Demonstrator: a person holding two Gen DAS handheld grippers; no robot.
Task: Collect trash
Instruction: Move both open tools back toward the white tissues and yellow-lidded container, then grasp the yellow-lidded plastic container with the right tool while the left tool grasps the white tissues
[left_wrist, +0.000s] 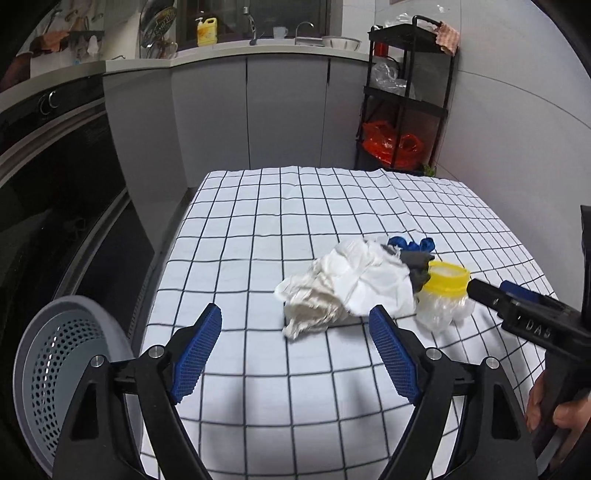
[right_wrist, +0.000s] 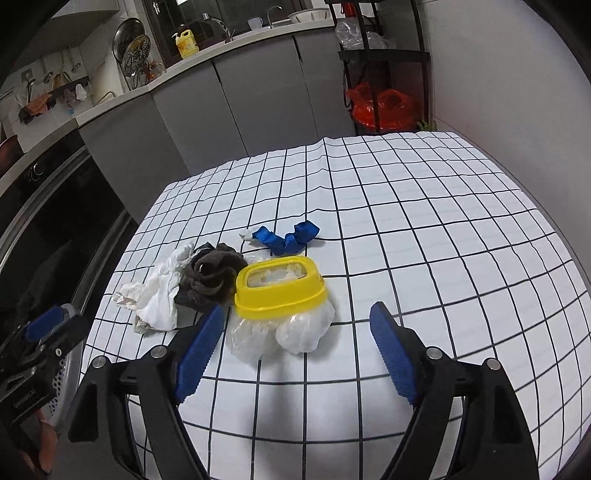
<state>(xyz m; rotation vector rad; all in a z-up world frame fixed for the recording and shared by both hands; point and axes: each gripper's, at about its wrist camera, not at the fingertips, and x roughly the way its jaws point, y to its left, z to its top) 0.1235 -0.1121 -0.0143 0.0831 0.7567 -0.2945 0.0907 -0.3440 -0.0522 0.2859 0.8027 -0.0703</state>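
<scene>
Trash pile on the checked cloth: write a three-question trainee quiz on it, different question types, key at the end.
1. True or false: the right gripper is shut on the yellow-rimmed plastic piece.
2. Multiple choice: what lies between the white crumpled tissue and the yellow-rimmed piece? A) dark brown cloth B) a spoon C) a red cup
3. Fill in: the grey perforated basket sits off the table's ____ edge, seen from the left gripper.

Key: 1 false, both grippers are open and hold nothing; 2 A; 3 left. The blue ribbon lies behind the pile.
</scene>
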